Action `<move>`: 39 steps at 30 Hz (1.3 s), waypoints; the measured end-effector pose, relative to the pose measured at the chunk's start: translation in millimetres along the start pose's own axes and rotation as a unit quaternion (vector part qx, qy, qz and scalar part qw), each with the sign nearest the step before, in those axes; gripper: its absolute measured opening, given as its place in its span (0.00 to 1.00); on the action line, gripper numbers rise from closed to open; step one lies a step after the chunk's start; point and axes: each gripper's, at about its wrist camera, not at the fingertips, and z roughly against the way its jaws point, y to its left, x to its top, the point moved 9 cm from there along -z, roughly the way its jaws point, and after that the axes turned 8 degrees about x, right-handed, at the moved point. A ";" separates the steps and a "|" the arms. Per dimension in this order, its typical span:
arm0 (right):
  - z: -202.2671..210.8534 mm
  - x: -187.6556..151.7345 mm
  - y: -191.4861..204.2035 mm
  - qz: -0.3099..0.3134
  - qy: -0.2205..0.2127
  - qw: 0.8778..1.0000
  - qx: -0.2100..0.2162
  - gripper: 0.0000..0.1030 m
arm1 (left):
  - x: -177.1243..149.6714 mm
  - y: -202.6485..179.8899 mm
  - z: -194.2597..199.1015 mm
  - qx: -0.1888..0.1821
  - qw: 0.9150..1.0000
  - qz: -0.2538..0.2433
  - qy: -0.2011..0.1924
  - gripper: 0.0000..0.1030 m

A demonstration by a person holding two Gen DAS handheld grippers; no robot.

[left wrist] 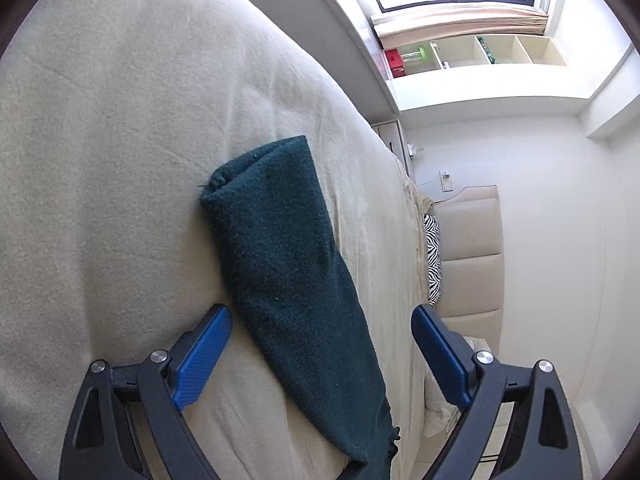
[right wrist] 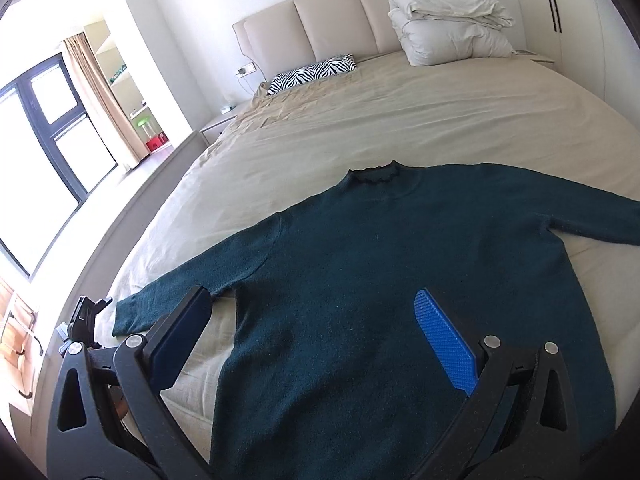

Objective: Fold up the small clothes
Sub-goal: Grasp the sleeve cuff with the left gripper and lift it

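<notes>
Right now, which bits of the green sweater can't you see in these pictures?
- Sweater bottom hem: right wrist view, cut off by the lower edge and hidden behind the right gripper.
- Right sleeve's cuff: cut off by that view's right edge.
- Left sleeve: its shoulder end leaves the left wrist view's bottom edge.

The dark green sweater (right wrist: 360, 280) runs off the right wrist view: its right sleeve is cut by the right edge, and its hem lies out of sight below, behind the right gripper's (right wrist: 316, 332) black arms. In the left wrist view only one sleeve (left wrist: 288, 264) shows; its upper end leaves the bottom edge. Items on the window shelf (left wrist: 472, 54) are too small to name, apart from a red box (left wrist: 394, 62). The zebra-print pillow (left wrist: 433, 260) is mostly hidden behind the bed's (left wrist: 120, 160) edge.
</notes>
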 end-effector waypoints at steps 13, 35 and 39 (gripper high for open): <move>-6.1 0.6 -19.4 -0.029 0.000 1.000 0.013 0.98 | 44.1 10.8 -34.4 0.027 0.999 0.043 -0.020 0.21; -118.2 -2.3 -103.6 -0.194 0.129 0.952 0.198 0.57 | -354.1 -80.8 -60.8 0.098 0.719 -0.688 0.028 0.13; -177.9 -17.4 -86.8 -0.228 0.201 0.921 0.245 0.59 | -356.3 -77.8 -54.5 0.097 0.724 -0.683 0.029 0.15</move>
